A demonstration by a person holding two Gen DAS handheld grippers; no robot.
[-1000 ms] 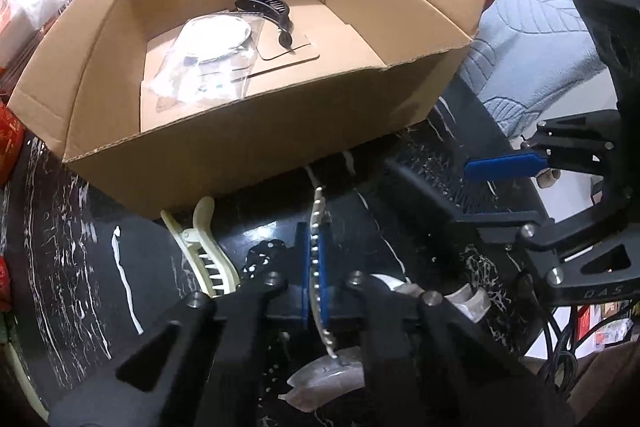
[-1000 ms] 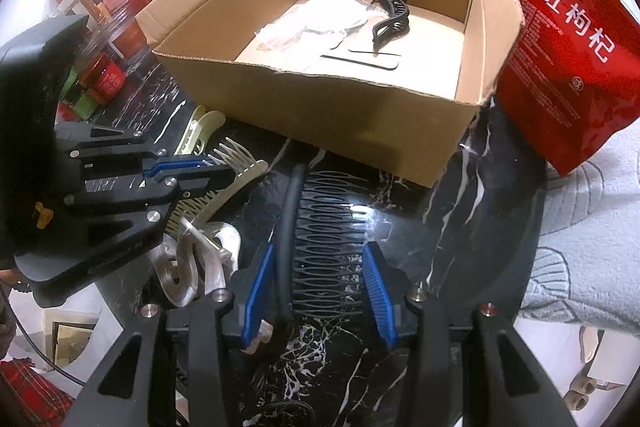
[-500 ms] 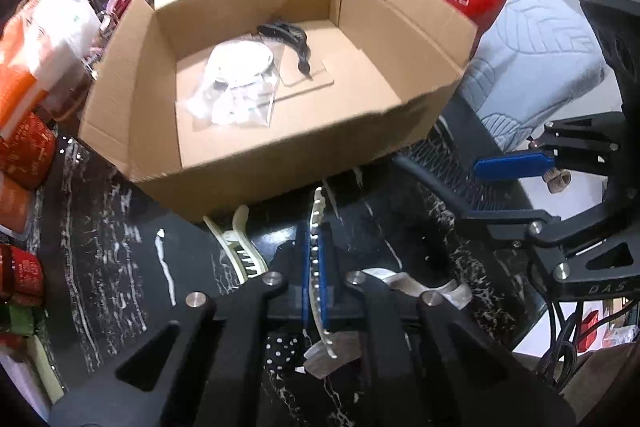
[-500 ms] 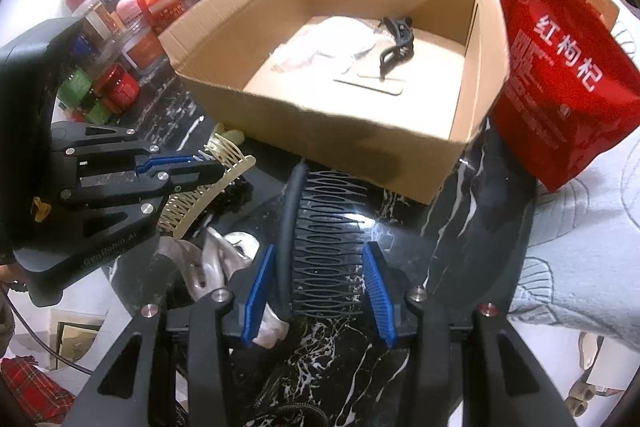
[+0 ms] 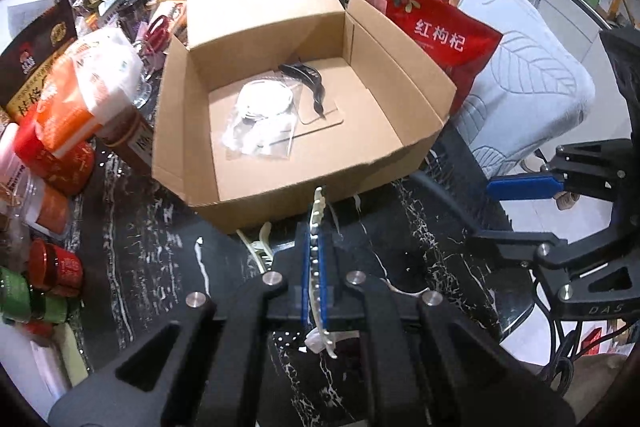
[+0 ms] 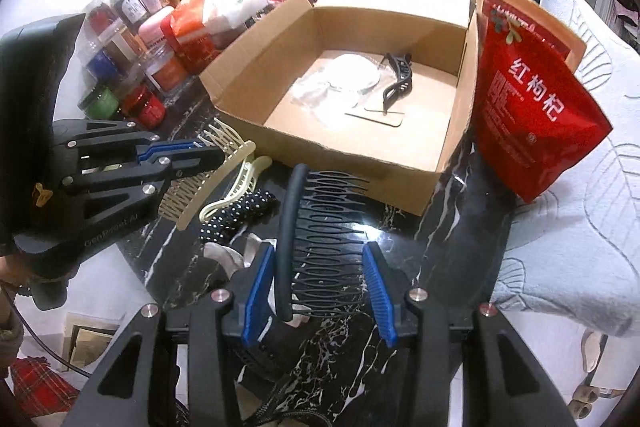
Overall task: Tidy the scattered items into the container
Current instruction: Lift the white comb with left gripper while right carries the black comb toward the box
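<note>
The open cardboard box (image 5: 400, 95) stands on the black marble table and holds a bagged white item (image 5: 264, 111) and a black hair claw on a card (image 5: 308, 83). My left gripper (image 5: 316, 239) is shut on a cream comb (image 5: 318, 211), seen edge-on, held in the air in front of the box. From the right wrist view the same cream comb (image 6: 200, 195) sticks out of the left gripper (image 6: 212, 157). My right gripper (image 6: 320, 291) is shut on a wide black comb (image 6: 324, 227), also lifted in front of the box (image 6: 360, 155).
On the table below lie a cream claw clip (image 6: 240, 183), a black dotted clip (image 6: 240, 215) and a translucent clip (image 6: 224, 255). A red pouch (image 6: 532, 99) leans on the box's right side. Jars and packets (image 6: 140, 99) crowd the left. A white cushion (image 6: 580, 227) lies right.
Both grippers have risen with their combs still clamped. The box now appears lower and farther in both views, with more of its inside showing.
</note>
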